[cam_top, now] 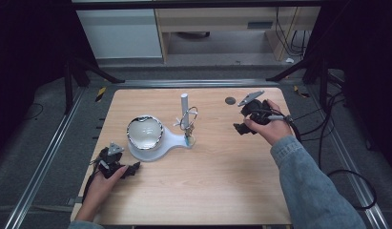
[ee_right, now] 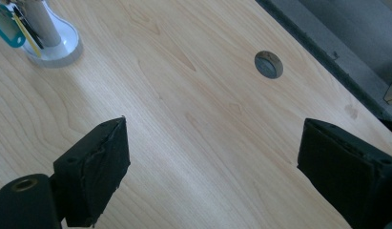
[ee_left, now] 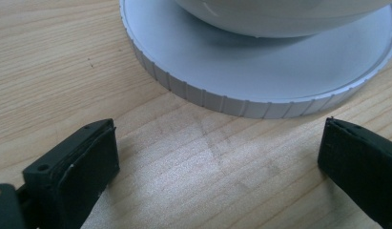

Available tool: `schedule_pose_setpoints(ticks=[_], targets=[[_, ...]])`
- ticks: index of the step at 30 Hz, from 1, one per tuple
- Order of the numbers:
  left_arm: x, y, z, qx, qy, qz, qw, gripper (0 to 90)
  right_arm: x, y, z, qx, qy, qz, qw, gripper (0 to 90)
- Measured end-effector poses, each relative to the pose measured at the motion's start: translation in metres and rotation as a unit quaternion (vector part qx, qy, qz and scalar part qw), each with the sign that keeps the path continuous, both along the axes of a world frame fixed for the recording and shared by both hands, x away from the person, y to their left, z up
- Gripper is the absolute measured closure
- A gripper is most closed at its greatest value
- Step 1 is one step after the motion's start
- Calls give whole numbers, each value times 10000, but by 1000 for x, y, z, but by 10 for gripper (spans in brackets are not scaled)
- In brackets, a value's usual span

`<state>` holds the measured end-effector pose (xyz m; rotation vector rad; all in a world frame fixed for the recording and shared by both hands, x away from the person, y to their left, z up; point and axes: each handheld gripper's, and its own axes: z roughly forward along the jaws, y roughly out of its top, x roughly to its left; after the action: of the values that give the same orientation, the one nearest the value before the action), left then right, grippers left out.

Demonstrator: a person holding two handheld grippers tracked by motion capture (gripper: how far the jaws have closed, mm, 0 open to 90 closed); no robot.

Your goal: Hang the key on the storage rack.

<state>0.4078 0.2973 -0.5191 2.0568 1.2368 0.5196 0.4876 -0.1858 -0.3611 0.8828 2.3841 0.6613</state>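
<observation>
Two grippers, both with jaws spread and empty. Left gripper (cam_top: 131,169) rested low at the near left of the table (cam_top: 222,191), just beside the ribbed rim of a white stand (ee_left: 260,71) carrying a bowl (cam_top: 145,132); the stand lay straight ahead of its jaws. Right gripper (cam_top: 241,128) hovered well apart, at the far right. The stand's long axis ran rightward to a post (cam_top: 184,107) hung with keys (ee_right: 12,28). Judged: left hand nearer the bowl.
</observation>
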Motion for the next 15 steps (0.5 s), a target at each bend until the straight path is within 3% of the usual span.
schedule_pose_setpoints(ticks=[15], targets=[[-1, 0, 0, -2, 2, 10, 10000, 0, -22, -27, -48, 115, 199, -153, 9996, 116]])
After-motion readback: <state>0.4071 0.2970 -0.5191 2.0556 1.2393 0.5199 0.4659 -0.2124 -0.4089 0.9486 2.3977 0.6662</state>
